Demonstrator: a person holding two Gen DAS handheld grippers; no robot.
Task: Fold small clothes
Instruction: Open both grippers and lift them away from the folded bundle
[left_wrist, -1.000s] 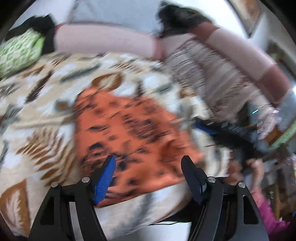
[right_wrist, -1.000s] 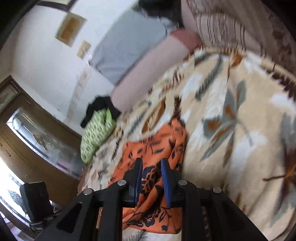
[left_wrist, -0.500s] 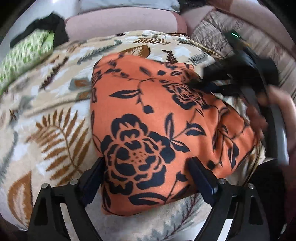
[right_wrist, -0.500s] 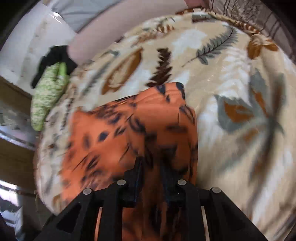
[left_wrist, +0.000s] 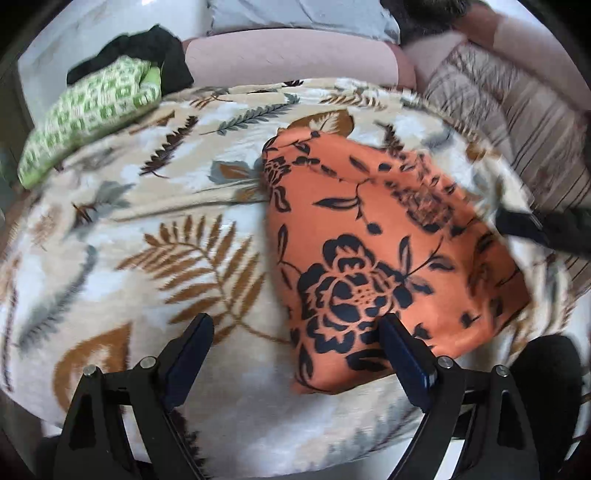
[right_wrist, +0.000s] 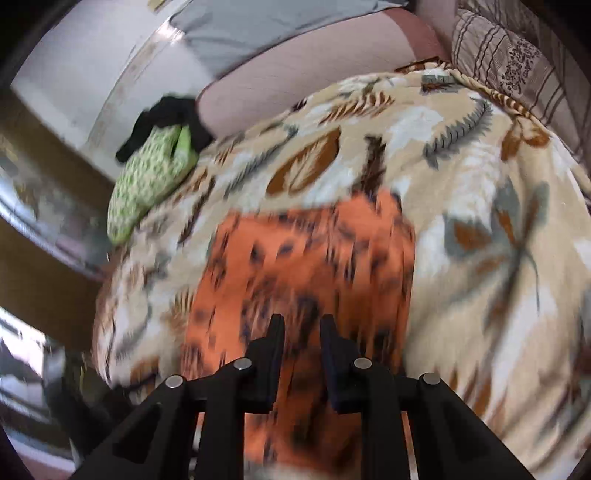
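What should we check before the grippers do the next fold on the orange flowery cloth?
1. Left hand-held gripper open: ok. Its jaws stand wide and grip nothing.
2. Orange cloth within the left jaws: ok. Its near corner lies between them.
3. Right hand-held gripper holding the cloth: cannot tell. Its jaws are narrow over the fabric, but the picture is blurred.
4. Cloth lying smooth on the blanket: ok, as far as the left view shows.
5. Green patterned cloth out of the way: ok. It sits at the blanket's far edge, apart from the orange cloth.
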